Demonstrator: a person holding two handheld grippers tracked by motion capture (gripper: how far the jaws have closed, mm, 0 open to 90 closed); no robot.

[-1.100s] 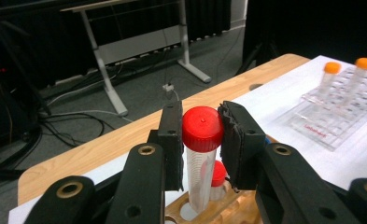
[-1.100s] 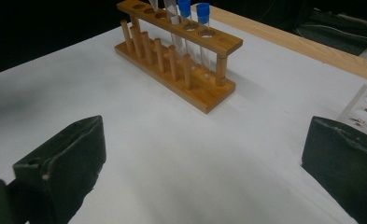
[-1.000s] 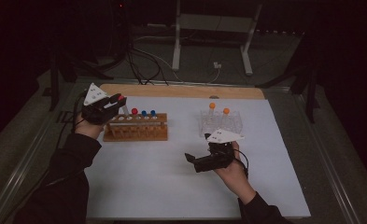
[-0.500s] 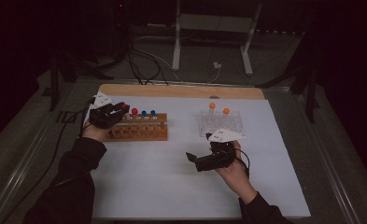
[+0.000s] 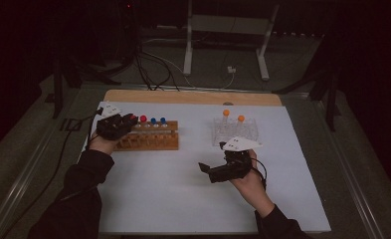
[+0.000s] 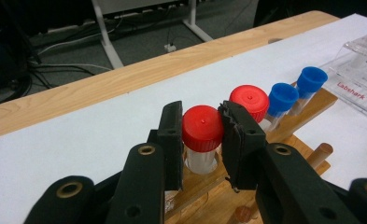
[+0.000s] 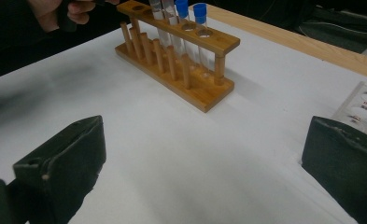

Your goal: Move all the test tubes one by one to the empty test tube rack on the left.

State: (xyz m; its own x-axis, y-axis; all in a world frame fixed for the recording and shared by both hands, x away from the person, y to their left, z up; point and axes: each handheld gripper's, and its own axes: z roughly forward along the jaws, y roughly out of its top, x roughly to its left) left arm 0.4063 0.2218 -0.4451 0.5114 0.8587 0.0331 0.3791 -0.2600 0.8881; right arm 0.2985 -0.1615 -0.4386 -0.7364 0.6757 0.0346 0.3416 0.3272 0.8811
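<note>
Here, left tongs (image 6: 203, 135) clamped on red-capped tube (image 6: 202, 128), its base hidden in wooden rack (image 6: 307, 105), right tongs (image 7: 204, 163) released, empty.

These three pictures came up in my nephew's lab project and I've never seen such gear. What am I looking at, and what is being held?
No robot here: a person sits at a table with a hand-held gripper in each hand. The high view looks down from above; the other two come from cameras riding on each gripper, looking along its black jaws.

On the white sheet stand a wooden rack with capped tubes and a clear plastic rack with two orange-capped tubes.

The left gripper is shut on a red-capped tube at the end of the wooden rack, its bottom in the rack's hole. Beside it stand another red-capped tube and two blue-capped tubes.

The right gripper rests open over the sheet, holding nothing.
</note>
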